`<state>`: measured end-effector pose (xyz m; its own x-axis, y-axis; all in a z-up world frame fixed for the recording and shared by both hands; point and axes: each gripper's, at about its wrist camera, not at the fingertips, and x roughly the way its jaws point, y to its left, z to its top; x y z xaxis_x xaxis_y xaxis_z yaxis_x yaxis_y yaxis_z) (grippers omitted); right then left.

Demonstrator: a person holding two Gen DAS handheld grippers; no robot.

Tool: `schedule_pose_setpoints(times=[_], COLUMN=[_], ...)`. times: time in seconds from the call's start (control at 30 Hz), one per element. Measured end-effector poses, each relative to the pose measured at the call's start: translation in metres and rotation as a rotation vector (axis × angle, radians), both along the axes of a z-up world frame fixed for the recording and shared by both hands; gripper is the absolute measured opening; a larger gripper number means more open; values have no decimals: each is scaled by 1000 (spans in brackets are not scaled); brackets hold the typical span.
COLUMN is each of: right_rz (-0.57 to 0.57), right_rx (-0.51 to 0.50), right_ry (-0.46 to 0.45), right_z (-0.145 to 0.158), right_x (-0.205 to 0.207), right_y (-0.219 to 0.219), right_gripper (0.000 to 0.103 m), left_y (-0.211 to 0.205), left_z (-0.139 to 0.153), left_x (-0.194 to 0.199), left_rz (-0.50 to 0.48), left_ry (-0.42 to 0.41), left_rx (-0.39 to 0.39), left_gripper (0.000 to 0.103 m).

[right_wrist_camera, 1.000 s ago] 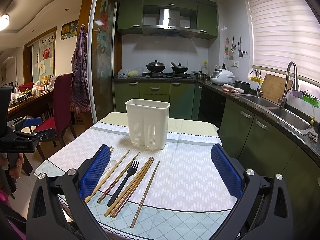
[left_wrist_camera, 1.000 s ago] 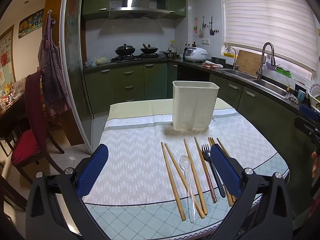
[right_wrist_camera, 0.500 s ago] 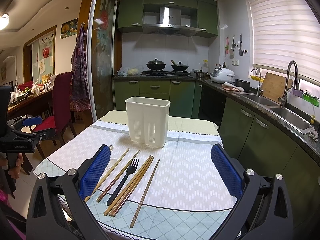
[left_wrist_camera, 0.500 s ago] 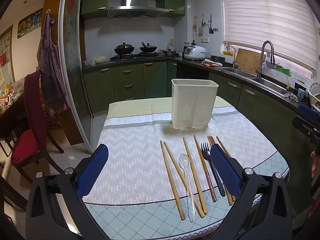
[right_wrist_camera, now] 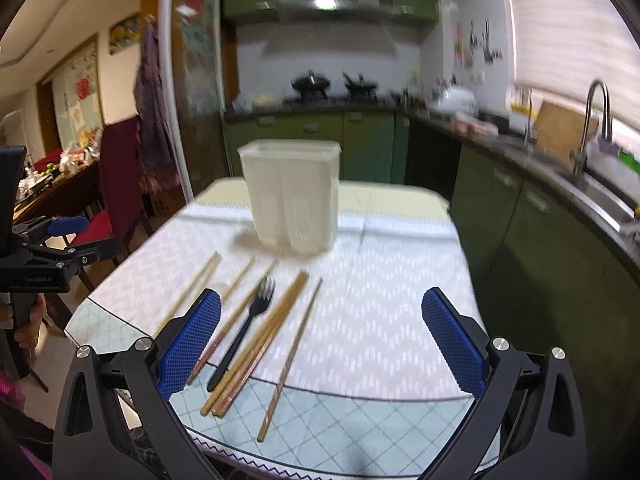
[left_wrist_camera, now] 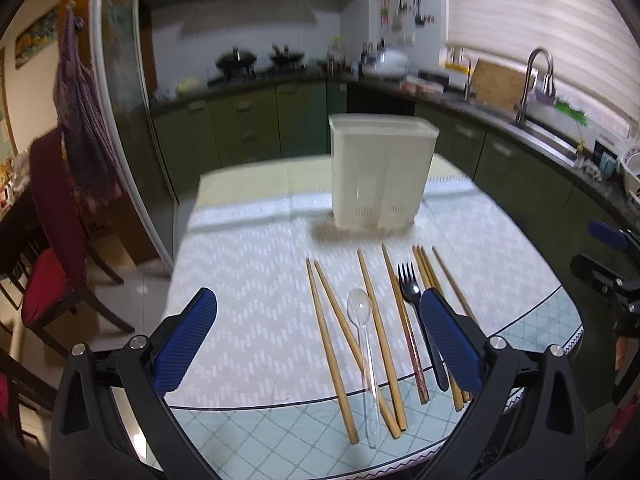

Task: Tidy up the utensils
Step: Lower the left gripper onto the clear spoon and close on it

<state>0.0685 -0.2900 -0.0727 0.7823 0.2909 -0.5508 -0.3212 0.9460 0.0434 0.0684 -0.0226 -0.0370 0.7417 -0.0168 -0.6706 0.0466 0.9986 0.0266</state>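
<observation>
A white perforated utensil holder (left_wrist_camera: 382, 174) stands upright on the table; it also shows in the right wrist view (right_wrist_camera: 292, 194). In front of it lie several wooden chopsticks (left_wrist_camera: 330, 344), a clear plastic spoon (left_wrist_camera: 362, 344) and a black fork (left_wrist_camera: 418, 312). The right wrist view shows the fork (right_wrist_camera: 244, 330) and chopsticks (right_wrist_camera: 260, 344) too. My left gripper (left_wrist_camera: 318, 342) is open and empty, hovering above the near ends of the utensils. My right gripper (right_wrist_camera: 322, 344) is open and empty above the table's near edge, with the utensils by its left finger.
The table wears a white patterned cloth (left_wrist_camera: 248, 280) over a tiled edge (left_wrist_camera: 280, 420). A red chair (left_wrist_camera: 44, 248) stands at the left. Green kitchen cabinets (left_wrist_camera: 248, 124) and a sink counter (left_wrist_camera: 532, 128) run behind and to the right.
Both grippers have moved forward and tilted down toward the table, so the utensils and holder look larger. Both stay open and empty. Nothing on the table has moved.
</observation>
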Motion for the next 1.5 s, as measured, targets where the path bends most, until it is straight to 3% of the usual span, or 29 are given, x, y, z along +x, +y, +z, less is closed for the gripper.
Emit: schedule_pose_setpoints(times=[0.3,0.37,0.43,0.5,0.6,0.67,0.73,0.8,1.03,1.13,1.4,1.5], right_rz=[-52,-56,-54,-52,-45,-36,-28,-25,-16,-17,-8,-6], right_rx=[7,10,11,11,13,11,5,2,-3,-4,-6,-6], right_ry=[117,118,125,132,141,145,144,143,142,142,148,148], right_z=[-12,-13,-15,-17,-19,-19,-20,-19,-18,-20,-23,-24], right_x=[39,41,43,44,46,46,46,46,46,46,47,48], right_y=[-10,-12,-12,-12,-9,-8,-4,-2,2,2,5,5], right_gripper=[99,99,99,99,99,99,99,99,99,99,99,99], left_y=[-23,-26,-28,-31,-34,-33,-32,-33,-39,-41,-40,-38], left_z=[-54,-66,-75,-84,-91,-94,-97,-101,-109,-110,-115,-117], left_x=[72,82,89,93,95,96,99,102,110,112,118,118], left_rz=[-67,-85,-101,-111,-107,-109,-117,-134,-145,-153,-146,-151], left_ry=[288,349,411,453,471,484,504,533,549,548,554,562], left_rx=[-88,-117,-144,-142,-111,-109,-129,-137,-132,-126,-92,-82], left_gripper=[97,91,75,74,74,67,49,43,43,30,26,16])
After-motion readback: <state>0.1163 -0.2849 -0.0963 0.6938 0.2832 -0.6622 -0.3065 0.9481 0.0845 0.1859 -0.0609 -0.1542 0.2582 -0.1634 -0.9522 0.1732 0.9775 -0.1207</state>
